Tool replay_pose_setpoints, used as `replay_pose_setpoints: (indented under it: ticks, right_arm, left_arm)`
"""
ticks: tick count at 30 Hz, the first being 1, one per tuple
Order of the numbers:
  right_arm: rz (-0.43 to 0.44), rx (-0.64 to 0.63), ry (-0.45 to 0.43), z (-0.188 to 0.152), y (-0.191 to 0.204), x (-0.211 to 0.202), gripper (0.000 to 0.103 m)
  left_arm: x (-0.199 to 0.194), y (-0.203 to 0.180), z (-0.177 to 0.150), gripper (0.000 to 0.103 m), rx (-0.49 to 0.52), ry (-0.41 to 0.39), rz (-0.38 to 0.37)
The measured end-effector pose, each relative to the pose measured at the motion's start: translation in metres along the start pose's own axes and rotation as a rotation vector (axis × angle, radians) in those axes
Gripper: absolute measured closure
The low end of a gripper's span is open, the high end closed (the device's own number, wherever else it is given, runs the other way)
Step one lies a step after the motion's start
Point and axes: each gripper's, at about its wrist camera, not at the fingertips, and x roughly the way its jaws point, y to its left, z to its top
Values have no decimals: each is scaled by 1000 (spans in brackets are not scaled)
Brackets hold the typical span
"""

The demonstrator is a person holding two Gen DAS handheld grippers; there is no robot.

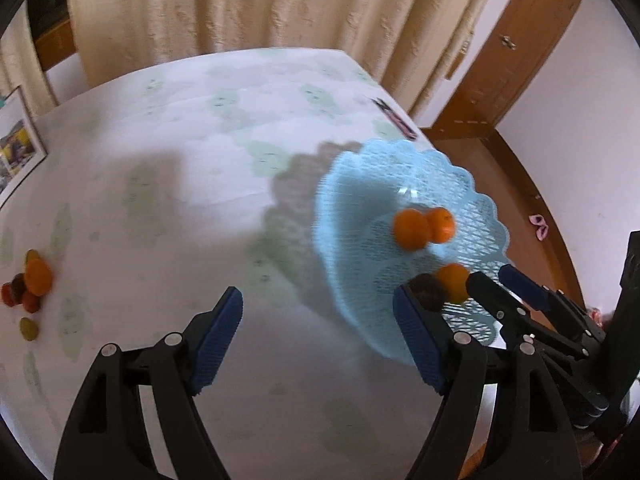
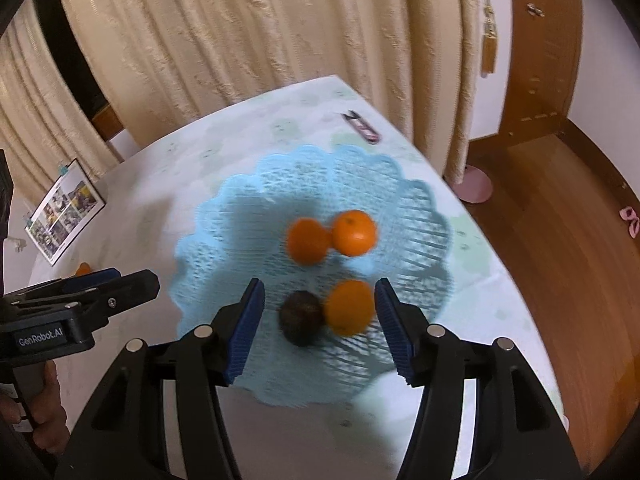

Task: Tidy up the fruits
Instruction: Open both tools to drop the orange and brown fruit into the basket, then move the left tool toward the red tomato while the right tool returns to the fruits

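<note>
A light blue lattice basket sits on the table and holds three oranges and one dark fruit. My right gripper is open above the basket's near side, with the dark fruit and an orange between its fingers but not gripped. In the left wrist view the basket is to the right. My left gripper is open and empty over the bare tablecloth. A pile of loose fruits, one orange and several small ones, lies at the far left.
The table has a white cloth with pale green patterns. A framed picture lies at its left edge. Small scissors lie at the far corner. Curtains hang behind; wooden floor lies to the right.
</note>
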Motion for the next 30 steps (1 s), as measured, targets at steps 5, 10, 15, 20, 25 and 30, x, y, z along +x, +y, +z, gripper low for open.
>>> replay_pose_setpoints:
  ticks: [5, 10, 15, 20, 25, 30]
  right_arm:
    - [32, -41, -1, 5, 29, 9, 32]
    - [68, -84, 19, 5, 64, 20, 31]
    - [106, -135, 31, 5, 101, 28, 32]
    - [135, -176, 53, 1, 136, 38, 32]
    - [152, -203, 78, -4, 164, 48, 32]
    - [167, -218, 113, -9, 188, 61, 32]
  left_arm:
    - [-11, 36, -4, 20, -66, -13, 58]
    - [-23, 79, -11, 19, -147, -24, 110]
    - [-37, 127, -20, 19, -221, -37, 160]
    - [-49, 178, -29, 19, -294, -49, 208]
    - [-61, 234, -38, 19, -387, -62, 252]
    - [-69, 282, -46, 22, -457, -67, 297]
